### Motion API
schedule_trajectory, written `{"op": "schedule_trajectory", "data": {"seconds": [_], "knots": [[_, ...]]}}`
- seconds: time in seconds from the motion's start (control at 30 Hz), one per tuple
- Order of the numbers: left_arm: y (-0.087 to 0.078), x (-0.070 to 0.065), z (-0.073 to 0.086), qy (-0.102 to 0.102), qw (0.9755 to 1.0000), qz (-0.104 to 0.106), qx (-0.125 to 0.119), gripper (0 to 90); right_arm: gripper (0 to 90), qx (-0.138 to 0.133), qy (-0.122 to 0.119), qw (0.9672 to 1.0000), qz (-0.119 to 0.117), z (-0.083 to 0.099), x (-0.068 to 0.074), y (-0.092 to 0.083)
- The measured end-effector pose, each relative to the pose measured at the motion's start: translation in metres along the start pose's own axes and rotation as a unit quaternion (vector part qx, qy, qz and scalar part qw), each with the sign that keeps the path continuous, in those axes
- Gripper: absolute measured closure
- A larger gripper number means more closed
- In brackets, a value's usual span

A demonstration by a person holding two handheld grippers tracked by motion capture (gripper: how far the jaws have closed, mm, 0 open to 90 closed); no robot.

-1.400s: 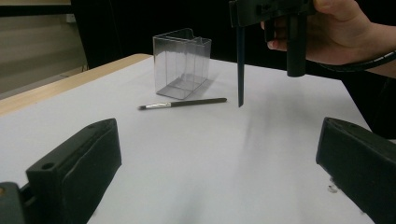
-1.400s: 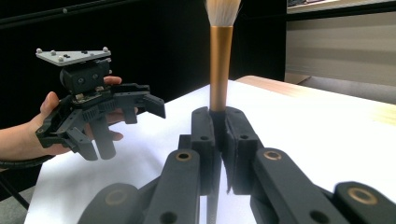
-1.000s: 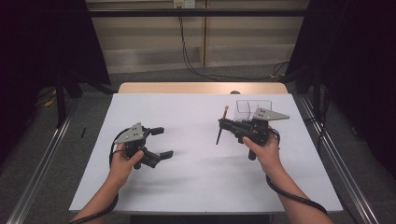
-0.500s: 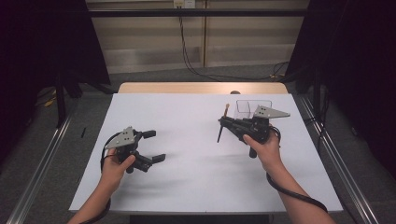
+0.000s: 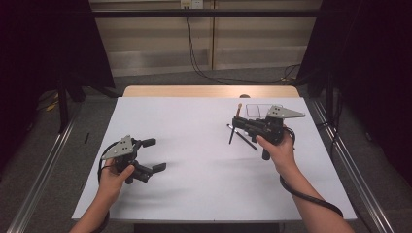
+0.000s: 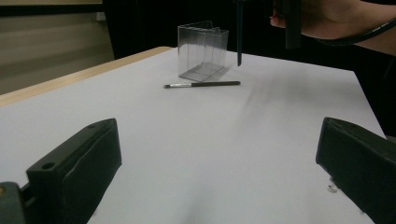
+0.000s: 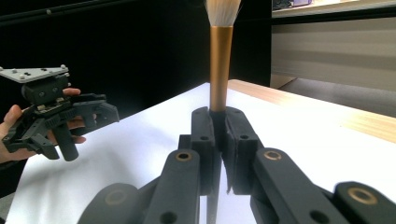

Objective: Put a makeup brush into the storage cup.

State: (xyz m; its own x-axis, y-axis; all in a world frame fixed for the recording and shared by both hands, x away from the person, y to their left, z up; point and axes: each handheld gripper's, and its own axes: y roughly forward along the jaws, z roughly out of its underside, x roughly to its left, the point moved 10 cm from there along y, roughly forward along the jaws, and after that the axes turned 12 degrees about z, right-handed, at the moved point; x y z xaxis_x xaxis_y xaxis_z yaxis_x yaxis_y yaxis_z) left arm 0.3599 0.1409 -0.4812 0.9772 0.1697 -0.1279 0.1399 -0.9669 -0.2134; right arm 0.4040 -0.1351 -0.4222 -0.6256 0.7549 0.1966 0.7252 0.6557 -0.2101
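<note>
My right gripper (image 5: pixel 237 122) hovers over the table's right side, shut on a makeup brush (image 5: pixel 238 109) with a gold ferrule. In the right gripper view the brush (image 7: pixel 220 65) stands upright between the closed pads (image 7: pixel 205 135), white bristles on top. A second thin dark brush (image 5: pixel 244 139) lies on the white table just below it, also seen as the lying brush (image 6: pixel 203 85). A clear plastic box (image 5: pixel 257 110) stands behind the right gripper; the same box (image 6: pixel 203 49) shows far off in the left gripper view. My left gripper (image 5: pixel 154 155) stands open and empty low over the table's left side.
The white table top (image 5: pixel 194 145) has a wooden far edge (image 5: pixel 209 91). Cables hang down the wall behind it. Metal rails (image 5: pixel 43 165) run along the floor on both sides. A cable trails from the right gripper past the forearm.
My left hand has drifted leftward and slightly nearer the front edge with its gripper still open. The right gripper keeps the brush in about the same place.
</note>
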Motion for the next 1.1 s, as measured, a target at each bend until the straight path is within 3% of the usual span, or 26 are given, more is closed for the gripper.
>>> {"op": "schedule_trajectory", "data": {"seconds": [0.67,1.1], "knots": [[-0.016,-0.004,0.006,0.000,0.9999,-0.014,-0.001,0.3,84.1,-0.002,-0.006,0.9999,0.015,-0.022,-0.014,0.003],[-0.021,-0.006,0.007,0.003,0.9998,-0.017,-0.004,0.3,84.1,-0.013,-0.010,0.9989,0.043,-0.049,-0.033,0.002]]}}
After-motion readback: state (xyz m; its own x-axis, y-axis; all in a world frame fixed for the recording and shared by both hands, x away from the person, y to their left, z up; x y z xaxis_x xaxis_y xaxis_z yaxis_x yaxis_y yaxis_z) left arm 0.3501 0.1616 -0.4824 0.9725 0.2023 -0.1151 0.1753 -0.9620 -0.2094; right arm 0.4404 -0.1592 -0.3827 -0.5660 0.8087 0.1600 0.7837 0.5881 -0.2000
